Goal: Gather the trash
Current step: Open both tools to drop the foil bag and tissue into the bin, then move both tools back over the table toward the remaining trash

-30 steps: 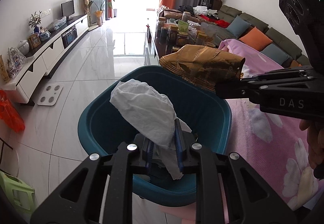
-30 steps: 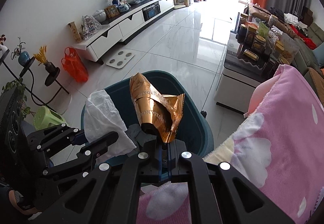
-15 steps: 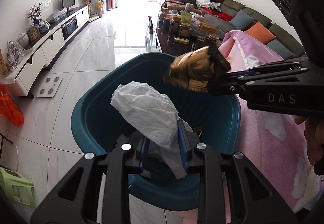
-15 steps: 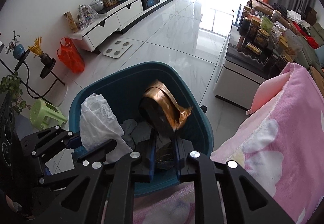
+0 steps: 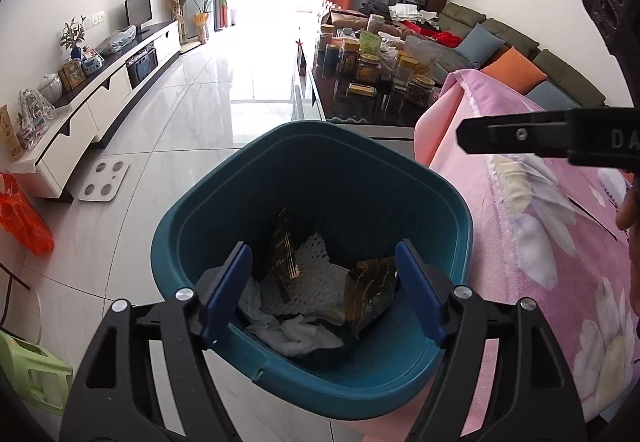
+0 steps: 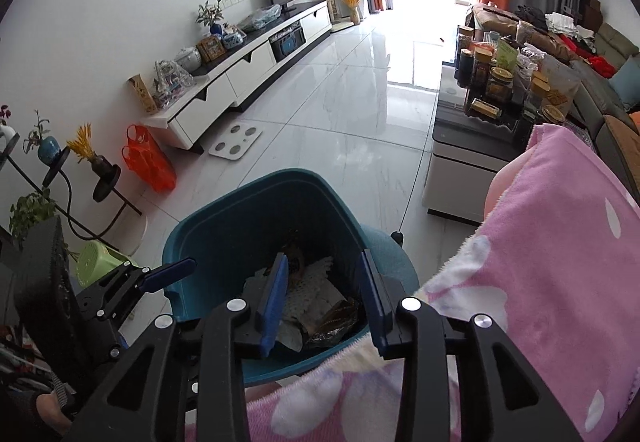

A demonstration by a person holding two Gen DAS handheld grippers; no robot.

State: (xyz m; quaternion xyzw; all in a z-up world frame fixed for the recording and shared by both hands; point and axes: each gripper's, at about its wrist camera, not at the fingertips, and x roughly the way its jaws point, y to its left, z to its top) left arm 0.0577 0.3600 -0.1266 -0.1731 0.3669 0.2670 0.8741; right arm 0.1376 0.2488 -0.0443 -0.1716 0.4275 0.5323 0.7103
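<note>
Both my grippers hang over the teal plastic bin. My left gripper has just spread wide, my right gripper has just parted; both are empty. The white crumpled tissue and gold foil wrapper lie inside the bin, directly below my fingers.
</note>
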